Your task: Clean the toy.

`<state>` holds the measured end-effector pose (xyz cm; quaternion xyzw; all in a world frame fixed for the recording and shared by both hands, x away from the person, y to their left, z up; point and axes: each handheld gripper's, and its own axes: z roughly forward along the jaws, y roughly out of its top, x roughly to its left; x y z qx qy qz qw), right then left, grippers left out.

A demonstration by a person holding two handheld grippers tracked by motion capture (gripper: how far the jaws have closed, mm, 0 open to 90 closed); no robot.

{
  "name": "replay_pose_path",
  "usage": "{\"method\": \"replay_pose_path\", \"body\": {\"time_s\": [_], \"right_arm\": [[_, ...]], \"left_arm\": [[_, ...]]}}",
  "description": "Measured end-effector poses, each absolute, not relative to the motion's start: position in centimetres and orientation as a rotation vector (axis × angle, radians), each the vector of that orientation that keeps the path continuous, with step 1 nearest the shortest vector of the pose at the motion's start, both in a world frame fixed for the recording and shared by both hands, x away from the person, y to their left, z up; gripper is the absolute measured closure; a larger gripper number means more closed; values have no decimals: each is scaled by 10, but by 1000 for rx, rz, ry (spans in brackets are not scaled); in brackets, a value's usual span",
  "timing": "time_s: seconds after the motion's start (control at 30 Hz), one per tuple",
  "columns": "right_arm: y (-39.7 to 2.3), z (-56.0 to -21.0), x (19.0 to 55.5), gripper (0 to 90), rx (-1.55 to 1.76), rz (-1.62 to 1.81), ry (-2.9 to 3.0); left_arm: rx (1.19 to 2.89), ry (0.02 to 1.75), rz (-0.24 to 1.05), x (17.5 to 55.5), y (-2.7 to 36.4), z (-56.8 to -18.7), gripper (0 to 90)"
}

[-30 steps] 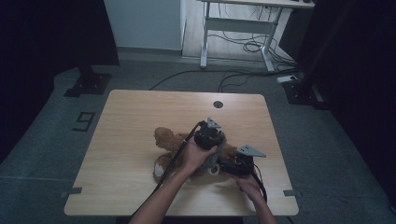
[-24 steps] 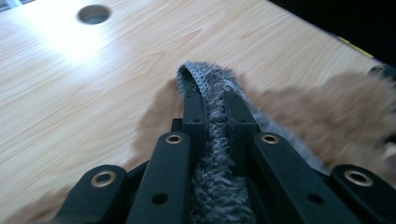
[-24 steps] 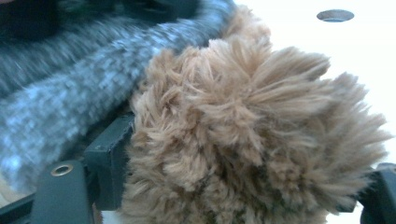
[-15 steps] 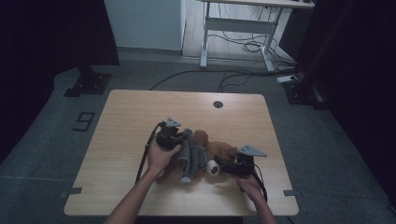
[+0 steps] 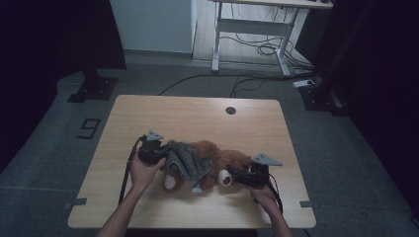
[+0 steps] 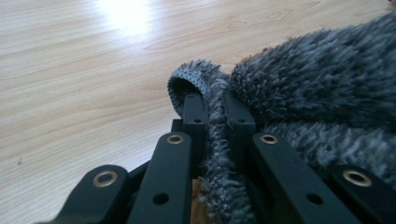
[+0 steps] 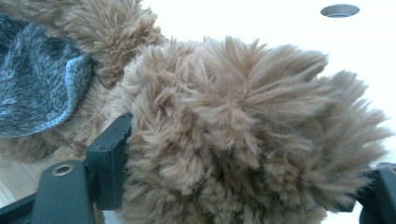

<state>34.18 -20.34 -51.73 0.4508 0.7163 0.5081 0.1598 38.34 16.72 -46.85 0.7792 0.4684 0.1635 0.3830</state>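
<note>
Left tool (image 5: 159,157): at the left of the table's middle, held in the person's left hand (image 5: 143,173); in the left gripper view its jaws are pressed together on a fold at the edge of the grey fuzzy cloth (image 6: 322,88).
Grey fuzzy cloth: draped over the left part of the brown plush toy (image 5: 225,160), spreading from the left tool toward the right and near; one ribbed hem curls up just beyond the jaw tips in the left gripper view.
Brown plush toy: lies on the table (image 5: 197,113) a little near of its middle, between the two tools; its long axis runs left to right across the table. Pale foot pads show at its near side, one at the left below the cloth and one at the right by the right tool. Which end is the head I cannot tell.
Right tool (image 5: 236,176): at the toy's right end, held in the person's right hand (image 5: 264,195); in the right gripper view its jaws stand wide, one at each side of a thick tuft of brown fur (image 7: 233,135), gripping it.
Containers: a round hole (image 5: 230,110) sits in the table's far part, right of centre.
</note>
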Motion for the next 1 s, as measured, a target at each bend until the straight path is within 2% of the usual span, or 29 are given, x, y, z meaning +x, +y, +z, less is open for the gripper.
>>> {"method": "replay_pose_path", "body": {"time_s": [0.13,0.27,0.53,0.7,0.83,1.0], "right_arm": [[-204,-517,343,219,1297,1452,2046],[-203,-517,343,219,1306,1450,2043],[-203,-517,343,220,1311,1450,2037],[-204,-518,344,220,1314,1456,2033],[-205,-519,344,224,1324,1455,2033],[-203,-519,343,224,1300,1445,2035]], "left_arm": [[1967,1167,423,381,163,-457,819],[1957,1066,422,377,135,-436,822],[2039,775,371,368,6,-408,825],[2135,672,410,368,-59,-414,824],[2158,704,370,377,-65,-431,823],[2106,803,374,387,-29,-435,823]]}}
